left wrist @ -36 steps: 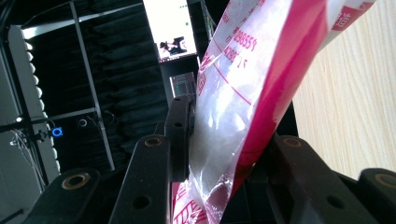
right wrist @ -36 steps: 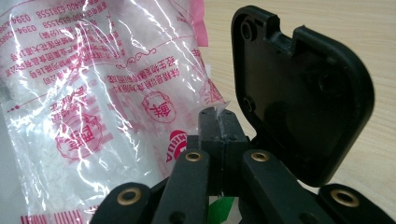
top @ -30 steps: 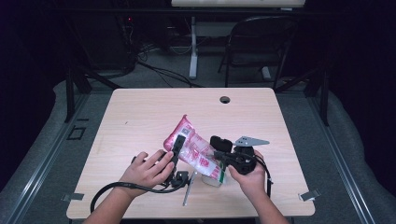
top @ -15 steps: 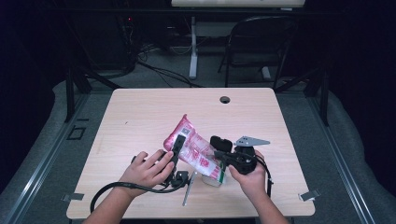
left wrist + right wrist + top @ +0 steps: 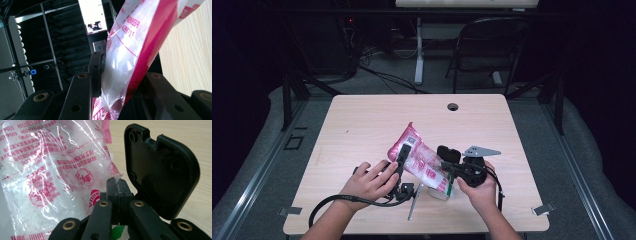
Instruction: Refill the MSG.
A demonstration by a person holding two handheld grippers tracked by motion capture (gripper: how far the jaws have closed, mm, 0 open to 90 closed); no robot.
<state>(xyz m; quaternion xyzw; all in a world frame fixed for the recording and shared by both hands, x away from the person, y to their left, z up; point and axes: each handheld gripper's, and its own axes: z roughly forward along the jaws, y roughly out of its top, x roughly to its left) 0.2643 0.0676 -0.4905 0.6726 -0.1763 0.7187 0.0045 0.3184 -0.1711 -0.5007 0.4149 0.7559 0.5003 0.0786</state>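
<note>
High view: we are holding a pink-and-clear plastic bag (image 5: 422, 161) over the wooden table (image 5: 362, 125). Our left gripper (image 5: 403, 159) is clamping its side; our right gripper (image 5: 117, 185) is pinching shut on its corner.

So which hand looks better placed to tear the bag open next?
Probably the right: the right gripper is shut on the pink bag's corner, free to pull, while the left gripper clamps the bag's body as an anchor.
</note>
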